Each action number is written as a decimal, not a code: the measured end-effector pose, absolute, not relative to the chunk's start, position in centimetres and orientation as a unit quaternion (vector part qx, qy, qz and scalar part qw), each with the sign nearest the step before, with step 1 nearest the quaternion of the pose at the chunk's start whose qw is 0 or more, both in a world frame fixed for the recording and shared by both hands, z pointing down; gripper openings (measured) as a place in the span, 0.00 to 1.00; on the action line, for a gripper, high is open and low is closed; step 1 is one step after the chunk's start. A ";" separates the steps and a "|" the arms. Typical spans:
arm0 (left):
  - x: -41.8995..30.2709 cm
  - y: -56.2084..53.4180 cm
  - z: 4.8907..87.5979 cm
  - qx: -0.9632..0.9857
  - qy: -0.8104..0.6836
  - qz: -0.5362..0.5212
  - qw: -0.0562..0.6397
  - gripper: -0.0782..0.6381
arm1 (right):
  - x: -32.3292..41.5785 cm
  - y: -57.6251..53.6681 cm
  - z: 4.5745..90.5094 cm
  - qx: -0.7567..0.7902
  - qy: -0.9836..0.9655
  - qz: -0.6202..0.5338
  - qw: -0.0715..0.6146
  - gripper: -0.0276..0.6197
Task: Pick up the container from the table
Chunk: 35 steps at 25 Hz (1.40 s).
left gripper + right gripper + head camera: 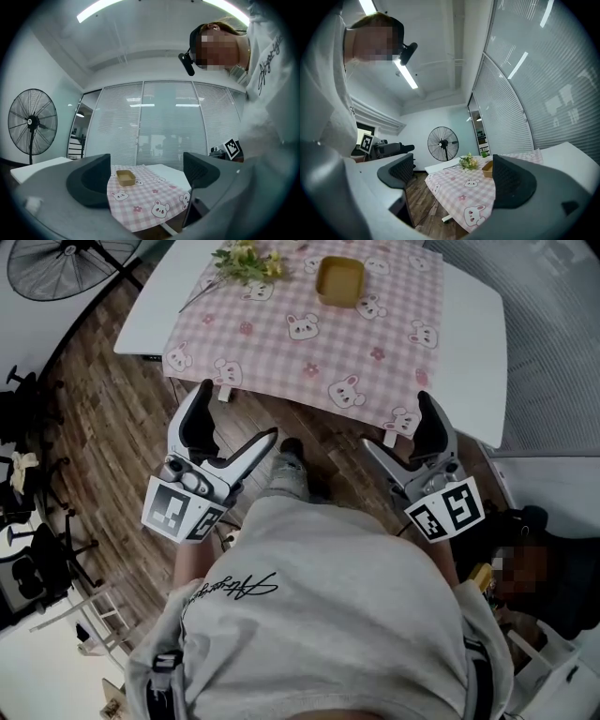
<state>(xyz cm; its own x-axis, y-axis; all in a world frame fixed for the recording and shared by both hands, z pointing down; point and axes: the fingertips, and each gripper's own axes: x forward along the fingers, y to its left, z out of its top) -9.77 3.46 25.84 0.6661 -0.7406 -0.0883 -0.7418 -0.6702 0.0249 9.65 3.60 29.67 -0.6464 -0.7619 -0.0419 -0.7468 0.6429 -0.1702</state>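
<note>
Both grippers hang in front of the person's body, short of the table edge and touching nothing on it. In the head view the left gripper [236,413] has its two dark jaws spread wide in a V, and the right gripper [396,423] mirrors it on the other side, each with its marker cube low against the pale shirt [328,615]. Its own view shows the left gripper [147,164] with the jaws far apart and only open air between them; the right gripper [454,168] in its view is just as widely parted and holds nothing. Beyond the jaws stands a white table [478,324] covered across its middle by a pink checked tablecloth [309,343] printed with rabbits, one corner hanging over the near edge. The container [339,280], a small, shallow, mustard-yellow tub, sits upright on the cloth towards the far side of the table, well apart from both grippers. From the left gripper view the container [125,177] shows just beside the left jaw's inner edge, far behind it; from the right gripper view the container [488,169] is partly hidden by the right-hand jaw. A small bunch of yellow flowers [246,261] lies on the cloth near the container. The floor [112,427] is dark wood, and a pedestal fan [32,123] stands off beyond the table.
</note>
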 end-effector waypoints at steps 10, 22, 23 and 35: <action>-9.1 0.6 26.0 -0.920 0.389 0.052 0.010 0.76 | 9.8 1.7 29.8 -0.431 0.899 -0.065 0.048 0.84; -9.3 -8.0 26.4 -0.930 0.364 0.058 0.006 0.76 | 9.4 -6.1 29.8 -0.452 0.889 -0.062 0.044 0.84; -9.4 -8.8 26.6 -0.930 0.363 0.057 0.006 0.76 | 9.3 -6.9 29.9 -0.454 0.888 -0.063 0.044 0.84; -9.7 -17.5 26.1 -0.941 0.335 0.054 0.005 0.76 | 8.0 -15.1 29.0 -0.466 0.882 -0.060 0.041 0.84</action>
<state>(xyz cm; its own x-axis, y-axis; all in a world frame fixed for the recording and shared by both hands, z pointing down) -9.68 -17.52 26.06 0.7703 -0.6291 -0.1039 -0.6301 -0.7760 0.0272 8.01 -15.08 29.03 -0.5617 -0.8272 -0.0167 -0.8173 0.5579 -0.1443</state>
